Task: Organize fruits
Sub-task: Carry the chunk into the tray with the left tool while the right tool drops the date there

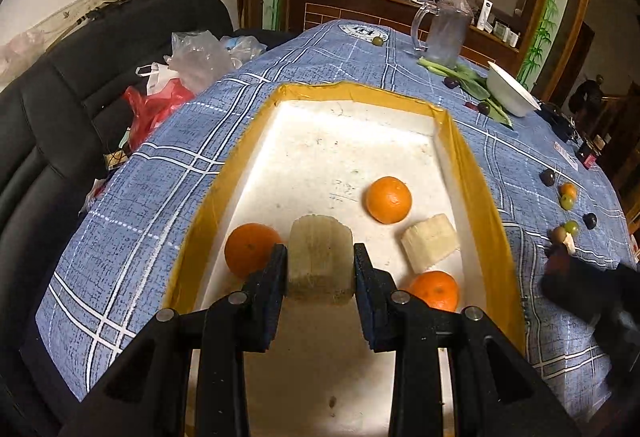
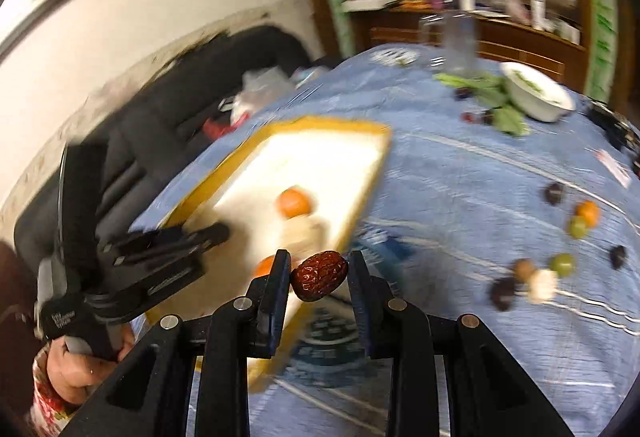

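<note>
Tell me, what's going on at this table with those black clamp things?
A person is sorting fruit with two hand-held grippers. The left gripper is shut on a pale peeled banana chunk over the white foam tray with yellow tape rim, which already holds three round oranges and another banana chunk. The right gripper is shut on a wrinkled dark-red date. More small fruits remain scattered on the blue checked tablecloth.
</note>
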{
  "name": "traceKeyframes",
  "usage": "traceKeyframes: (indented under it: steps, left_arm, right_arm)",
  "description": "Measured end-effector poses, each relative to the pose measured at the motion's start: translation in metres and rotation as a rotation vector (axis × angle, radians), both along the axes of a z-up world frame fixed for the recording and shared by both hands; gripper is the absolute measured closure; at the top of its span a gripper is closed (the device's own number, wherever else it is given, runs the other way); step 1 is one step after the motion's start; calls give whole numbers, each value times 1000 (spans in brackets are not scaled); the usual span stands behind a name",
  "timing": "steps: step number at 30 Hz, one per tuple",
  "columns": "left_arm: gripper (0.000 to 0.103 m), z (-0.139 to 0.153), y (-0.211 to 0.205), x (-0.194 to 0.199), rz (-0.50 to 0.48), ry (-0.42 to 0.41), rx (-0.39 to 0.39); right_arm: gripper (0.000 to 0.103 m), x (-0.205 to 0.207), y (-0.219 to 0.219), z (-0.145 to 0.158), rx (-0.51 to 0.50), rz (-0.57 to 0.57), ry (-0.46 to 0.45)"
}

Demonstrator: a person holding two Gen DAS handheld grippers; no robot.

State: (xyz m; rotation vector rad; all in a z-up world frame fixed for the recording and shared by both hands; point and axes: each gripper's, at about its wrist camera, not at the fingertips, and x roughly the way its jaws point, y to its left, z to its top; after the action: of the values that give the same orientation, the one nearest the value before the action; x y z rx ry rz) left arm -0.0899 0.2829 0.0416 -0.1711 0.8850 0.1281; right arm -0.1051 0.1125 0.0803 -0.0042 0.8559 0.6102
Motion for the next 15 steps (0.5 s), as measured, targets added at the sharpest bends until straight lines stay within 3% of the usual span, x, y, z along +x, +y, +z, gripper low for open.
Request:
traceKeyframes:
  steps: [7, 11, 13, 15]
  left_arm:
    - [71, 2, 5, 4, -1, -22, -38]
    - [48, 11, 13, 0, 15, -54, -72]
    - [45, 17, 17, -4, 23, -77, -85]
    - [42, 23, 16, -7, 21, -86, -89]
  right_arm:
    - [71, -13, 45, -26, -83, 96, 5]
    - [71, -21, 60, -35, -126, 140, -17]
    - [68, -23, 65, -39, -136, 153, -15]
    - [57, -26, 67, -40, -140, 156, -21]
